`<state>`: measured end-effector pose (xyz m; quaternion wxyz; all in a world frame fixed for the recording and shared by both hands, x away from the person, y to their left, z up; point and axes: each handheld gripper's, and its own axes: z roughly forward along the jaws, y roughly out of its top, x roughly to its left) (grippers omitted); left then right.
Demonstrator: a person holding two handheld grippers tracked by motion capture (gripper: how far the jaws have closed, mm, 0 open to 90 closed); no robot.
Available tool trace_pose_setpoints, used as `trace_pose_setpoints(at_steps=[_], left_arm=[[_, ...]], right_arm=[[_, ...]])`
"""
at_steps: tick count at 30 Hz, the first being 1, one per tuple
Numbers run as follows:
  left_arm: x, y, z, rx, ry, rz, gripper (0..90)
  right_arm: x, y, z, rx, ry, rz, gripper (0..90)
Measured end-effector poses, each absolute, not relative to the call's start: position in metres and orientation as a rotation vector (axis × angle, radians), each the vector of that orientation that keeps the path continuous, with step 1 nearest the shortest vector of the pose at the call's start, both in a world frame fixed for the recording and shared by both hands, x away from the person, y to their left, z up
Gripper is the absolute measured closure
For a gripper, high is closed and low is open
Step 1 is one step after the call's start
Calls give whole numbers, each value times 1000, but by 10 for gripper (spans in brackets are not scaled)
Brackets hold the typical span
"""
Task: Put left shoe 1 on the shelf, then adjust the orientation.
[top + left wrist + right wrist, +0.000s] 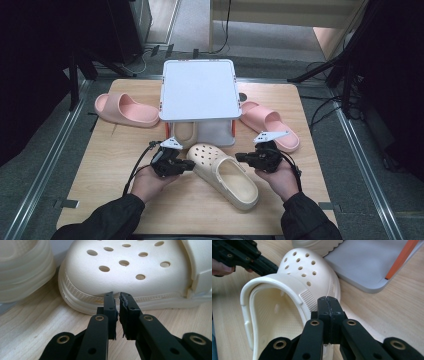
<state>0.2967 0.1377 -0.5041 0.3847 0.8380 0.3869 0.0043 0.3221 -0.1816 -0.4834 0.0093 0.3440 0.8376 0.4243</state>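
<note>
clog point(225, 172): on tabletop point(100, 175), just in front of grey rack point(199, 90), toe toward it
left hand-held gripper point(191, 164): nearly pressed together, slim gap, tips at clog's toe sole rim
right hand-held gripper point(239, 157): pressed together, empty, beside clog's strap side

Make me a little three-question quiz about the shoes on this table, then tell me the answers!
1. True or false: the cream clog on the table has holes in its toe.
2. How many pink slippers lie on the table?
3. What lies under the grey rack: A) a pink slipper, B) another cream clog, C) a ball?

Key:
1. True.
2. Two: one on the left, one on the right.
3. B.
</note>
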Motion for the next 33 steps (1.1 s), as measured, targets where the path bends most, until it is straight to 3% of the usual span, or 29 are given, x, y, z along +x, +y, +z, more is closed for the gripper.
trace_pose_setpoints(at_steps=[26, 33], left_arm=[[326, 118, -500, 2157, 912, -54, 837], [328, 132, -479, 2118, 905, -75, 810]], right_arm=[[266, -177, -486, 1206, 2543, 1315, 900], [261, -181, -476, 1218, 2473, 1308, 819]])
